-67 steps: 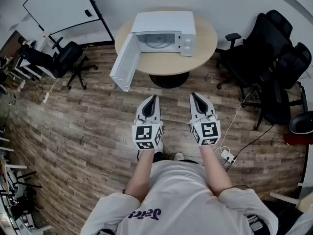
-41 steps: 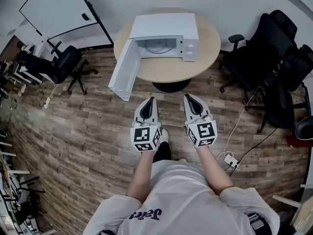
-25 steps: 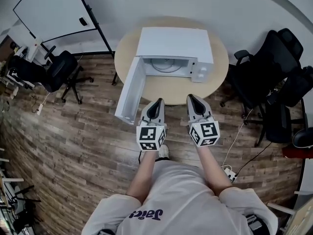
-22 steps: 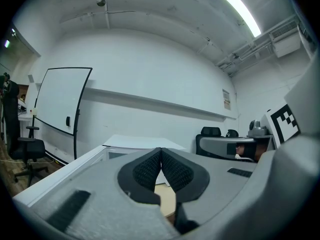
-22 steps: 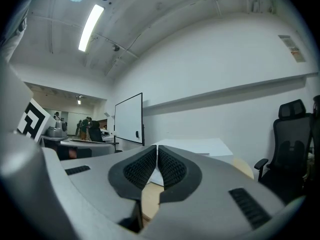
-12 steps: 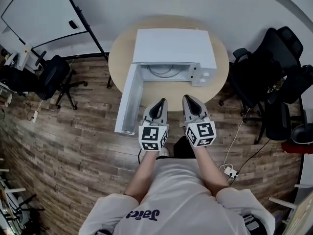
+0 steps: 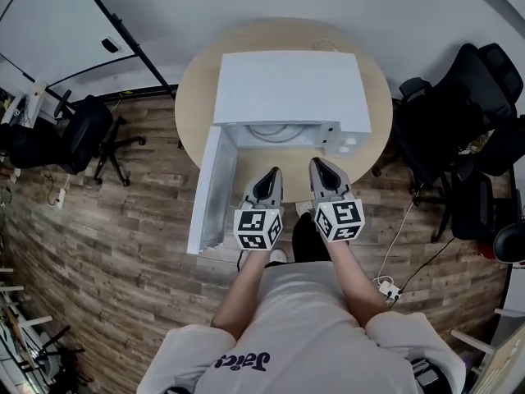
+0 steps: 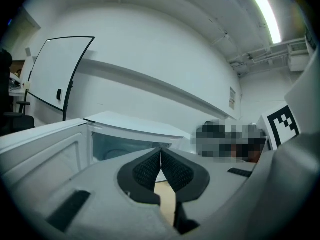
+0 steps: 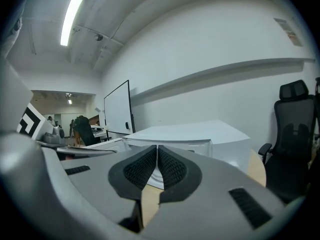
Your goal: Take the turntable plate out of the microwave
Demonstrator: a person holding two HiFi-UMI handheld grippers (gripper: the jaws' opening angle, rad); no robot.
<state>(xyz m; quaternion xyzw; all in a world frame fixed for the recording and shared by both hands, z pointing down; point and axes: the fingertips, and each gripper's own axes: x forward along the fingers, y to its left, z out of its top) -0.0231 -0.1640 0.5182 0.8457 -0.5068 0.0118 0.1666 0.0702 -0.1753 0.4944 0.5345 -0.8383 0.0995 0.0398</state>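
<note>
A white microwave [image 7: 287, 89] stands on a round wooden table [image 7: 197, 89], its door [image 7: 209, 191] swung open toward the left. Inside the cavity the glass turntable plate [image 7: 275, 131] shows as a pale disc; the left gripper view shows the cavity [image 8: 120, 149] dimly. My left gripper [image 7: 271, 176] and right gripper [image 7: 320, 166] hover side by side over the table's front edge, just before the opening. Both are shut with nothing between the pads [image 8: 161, 166] [image 9: 157, 165].
Black office chairs [image 7: 459, 113] crowd the right side, another chair [image 7: 82, 134] stands at the left. A whiteboard [image 7: 49, 31] leans at the back left. A power strip and cable [image 7: 385, 290] lie on the wood floor at my right.
I have walked up to the table, so the microwave now sits closer and larger. Both grippers moved forward and down together to the table's front edge, staying shut.
</note>
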